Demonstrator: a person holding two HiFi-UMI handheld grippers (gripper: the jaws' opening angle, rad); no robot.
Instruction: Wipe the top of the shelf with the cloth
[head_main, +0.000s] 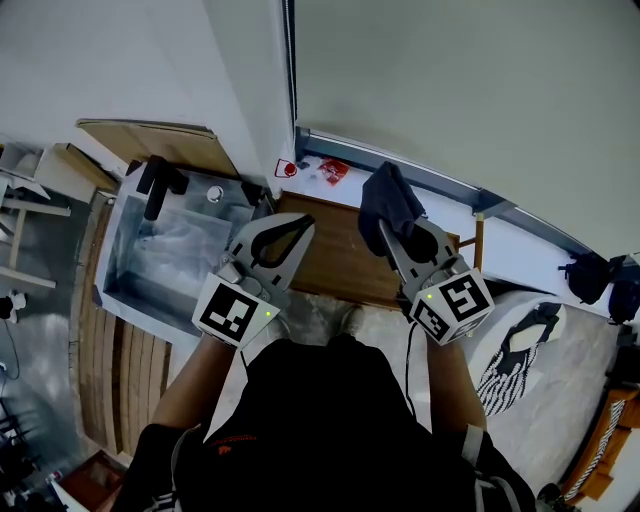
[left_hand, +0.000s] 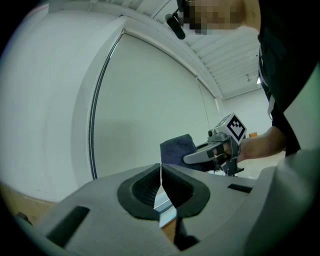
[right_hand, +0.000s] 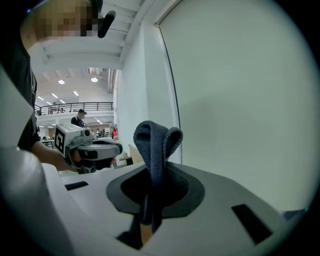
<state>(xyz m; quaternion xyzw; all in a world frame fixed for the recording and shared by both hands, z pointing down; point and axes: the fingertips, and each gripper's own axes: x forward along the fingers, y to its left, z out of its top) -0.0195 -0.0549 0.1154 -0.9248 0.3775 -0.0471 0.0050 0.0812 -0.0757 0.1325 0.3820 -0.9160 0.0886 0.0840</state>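
A dark blue cloth (head_main: 390, 200) hangs folded from my right gripper (head_main: 393, 224), which is shut on it and held above the right part of the brown wooden shelf top (head_main: 335, 262). In the right gripper view the cloth (right_hand: 156, 145) stands up from between the jaws. My left gripper (head_main: 304, 225) hovers over the left part of the shelf top, shut with nothing in it; its pads meet at the tip (left_hand: 160, 169). From the left gripper view, the cloth (left_hand: 176, 149) and the right gripper (left_hand: 217, 150) are off to the right.
A clear plastic bin (head_main: 128, 262) with a black object (head_main: 160, 185) on its rim stands left of the shelf. A red item (head_main: 333, 171) lies on the sill behind. A white wall and a pale window blind (head_main: 470, 90) rise beyond. A black-and-white bag (head_main: 520, 352) lies at the right.
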